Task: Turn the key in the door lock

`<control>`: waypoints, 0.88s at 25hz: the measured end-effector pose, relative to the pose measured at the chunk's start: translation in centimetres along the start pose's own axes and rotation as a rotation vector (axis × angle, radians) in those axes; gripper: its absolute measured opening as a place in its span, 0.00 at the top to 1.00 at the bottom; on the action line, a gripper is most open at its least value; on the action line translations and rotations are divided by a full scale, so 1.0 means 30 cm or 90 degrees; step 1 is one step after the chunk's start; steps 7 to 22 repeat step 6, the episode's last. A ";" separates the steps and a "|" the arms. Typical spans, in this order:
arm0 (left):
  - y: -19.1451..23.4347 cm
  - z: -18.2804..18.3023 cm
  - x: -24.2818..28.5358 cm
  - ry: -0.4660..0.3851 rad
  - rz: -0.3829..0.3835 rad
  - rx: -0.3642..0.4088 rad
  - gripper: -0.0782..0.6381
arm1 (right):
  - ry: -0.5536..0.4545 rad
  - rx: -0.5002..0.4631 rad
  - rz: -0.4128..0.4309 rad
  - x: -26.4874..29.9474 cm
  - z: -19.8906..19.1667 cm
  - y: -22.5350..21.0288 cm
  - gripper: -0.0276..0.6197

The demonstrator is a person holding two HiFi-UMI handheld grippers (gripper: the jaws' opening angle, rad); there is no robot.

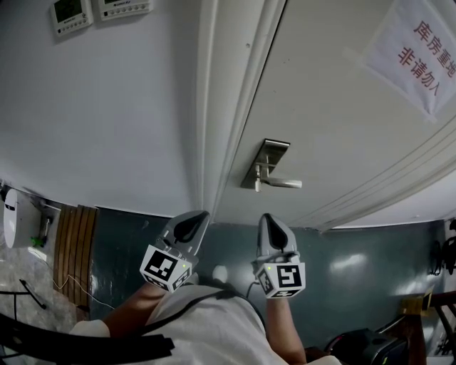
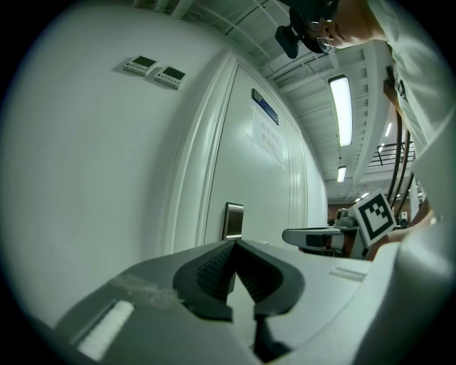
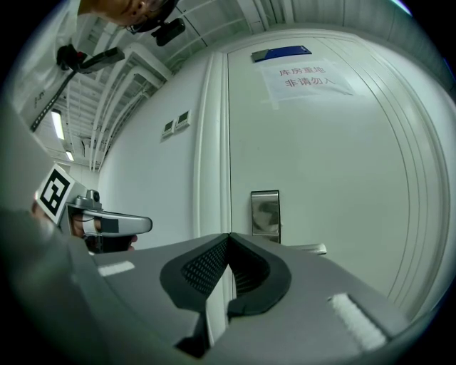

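Note:
A white door carries a metal lock plate with a lever handle pointing right. I see no key in any view. My left gripper hangs below the door frame, left of the lock, jaws shut on nothing. Just under the handle and short of the door is my right gripper, also shut and empty. In the left gripper view the shut left gripper points at the lock plate. The right gripper view has the right gripper aimed just left of the plate and handle.
The white door frame runs between wall and door. Two wall control panels sit at upper left. A paper notice with red print hangs on the door. A wooden slatted piece and a white device stand at the left.

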State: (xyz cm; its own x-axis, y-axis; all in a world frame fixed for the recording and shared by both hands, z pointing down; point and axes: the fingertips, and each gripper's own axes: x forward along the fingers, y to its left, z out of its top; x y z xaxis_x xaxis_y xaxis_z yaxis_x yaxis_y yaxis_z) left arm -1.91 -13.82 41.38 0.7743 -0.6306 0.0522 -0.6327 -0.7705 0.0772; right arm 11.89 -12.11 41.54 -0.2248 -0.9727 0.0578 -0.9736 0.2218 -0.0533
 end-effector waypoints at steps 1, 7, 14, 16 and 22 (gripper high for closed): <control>0.004 -0.001 0.000 0.001 0.000 0.001 0.88 | 0.001 -0.001 0.002 0.003 -0.001 0.002 0.95; 0.024 -0.004 0.016 0.002 0.000 0.002 0.88 | 0.005 -0.004 0.004 0.029 -0.008 -0.003 0.95; 0.024 -0.004 0.016 0.002 0.000 0.002 0.88 | 0.005 -0.004 0.004 0.029 -0.008 -0.003 0.95; 0.024 -0.004 0.016 0.002 0.000 0.002 0.88 | 0.005 -0.004 0.004 0.029 -0.008 -0.003 0.95; 0.024 -0.004 0.016 0.002 0.000 0.002 0.88 | 0.005 -0.004 0.004 0.029 -0.008 -0.003 0.95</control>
